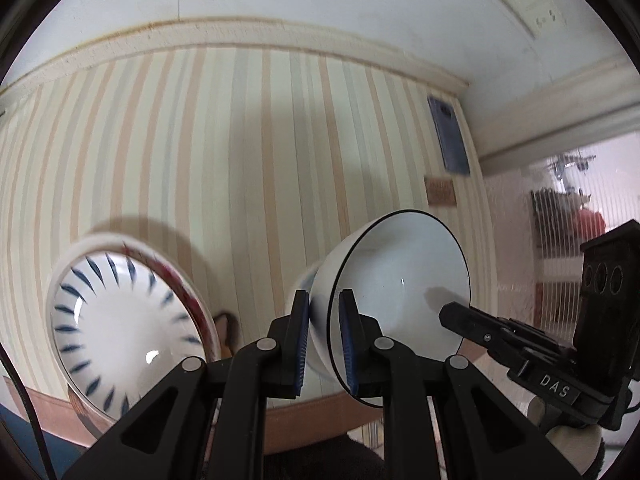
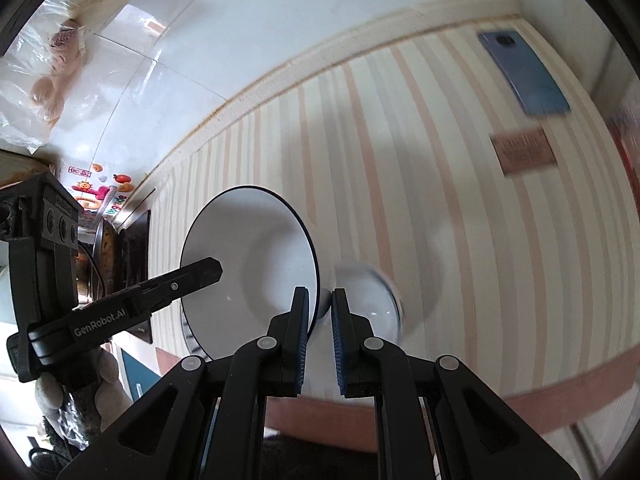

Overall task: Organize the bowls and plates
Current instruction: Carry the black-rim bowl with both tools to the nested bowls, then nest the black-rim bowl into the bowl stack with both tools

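Observation:
A white bowl with a thin dark rim [image 1: 400, 280] is held up above the striped tablecloth [image 1: 240, 140]. My left gripper [image 1: 324, 340] is shut on its rim at one side. My right gripper [image 2: 320, 336] is shut on the same bowl [image 2: 248, 264] at the other side; its fingers [image 1: 456, 316] show in the left wrist view. A bowl with blue dashes inside [image 1: 128, 320] lies on the cloth at the left. Another bowl [image 2: 372, 300] with a blue-marked rim lies blurred on the cloth behind the held one.
A blue phone [image 2: 524, 76] and a small brown card [image 2: 522, 152] lie on the cloth at the far right. White wall tiles [image 2: 180, 40] rise behind the table. A plastic bag [image 2: 44, 60] hangs at the left.

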`<action>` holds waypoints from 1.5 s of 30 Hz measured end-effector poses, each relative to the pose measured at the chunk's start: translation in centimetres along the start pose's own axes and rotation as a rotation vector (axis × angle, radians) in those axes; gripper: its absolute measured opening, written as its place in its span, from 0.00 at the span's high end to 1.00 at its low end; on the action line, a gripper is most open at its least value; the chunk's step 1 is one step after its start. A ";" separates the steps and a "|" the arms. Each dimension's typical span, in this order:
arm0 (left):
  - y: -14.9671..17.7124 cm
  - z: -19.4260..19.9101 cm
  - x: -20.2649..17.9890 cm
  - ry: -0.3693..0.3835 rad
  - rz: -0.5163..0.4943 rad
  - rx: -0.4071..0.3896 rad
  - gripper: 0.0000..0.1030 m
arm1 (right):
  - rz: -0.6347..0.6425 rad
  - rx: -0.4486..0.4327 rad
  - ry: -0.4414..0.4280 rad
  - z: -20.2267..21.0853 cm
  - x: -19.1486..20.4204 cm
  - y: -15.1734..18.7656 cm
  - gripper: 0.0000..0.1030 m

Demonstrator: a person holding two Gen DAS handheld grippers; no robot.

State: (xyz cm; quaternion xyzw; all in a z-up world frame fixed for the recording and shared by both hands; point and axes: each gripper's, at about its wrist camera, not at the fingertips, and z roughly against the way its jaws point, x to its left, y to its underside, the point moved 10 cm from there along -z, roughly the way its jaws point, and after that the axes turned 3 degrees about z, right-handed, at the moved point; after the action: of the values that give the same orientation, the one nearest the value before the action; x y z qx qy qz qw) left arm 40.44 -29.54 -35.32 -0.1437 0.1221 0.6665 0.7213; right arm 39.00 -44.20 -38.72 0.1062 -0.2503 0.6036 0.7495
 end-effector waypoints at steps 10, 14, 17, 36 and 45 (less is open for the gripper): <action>2.0 -3.7 -0.5 -0.054 -0.037 0.074 0.87 | -0.067 0.054 0.008 -1.5 -3.4 4.2 0.88; 1.8 -5.1 -0.5 -0.073 -0.036 0.097 0.87 | -0.095 0.066 -0.002 -2.1 -3.8 4.3 0.87; 1.7 -5.7 -0.4 -0.079 -0.034 0.114 0.87 | -0.111 0.079 -0.006 -2.7 -4.1 4.1 0.87; 1.8 -5.9 -0.3 -0.103 -0.052 0.124 0.87 | -0.128 0.127 0.004 -3.7 -4.7 3.1 0.87; 1.9 -5.5 -0.2 -0.126 -0.060 0.099 0.87 | -0.122 0.119 0.002 -3.2 -4.7 3.0 0.87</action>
State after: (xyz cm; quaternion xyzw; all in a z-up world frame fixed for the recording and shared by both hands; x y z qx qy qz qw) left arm 38.63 -31.67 -40.41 -0.0692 0.1049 0.6454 0.7534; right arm 36.19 -45.98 -44.25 0.1649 -0.2060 0.5707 0.7776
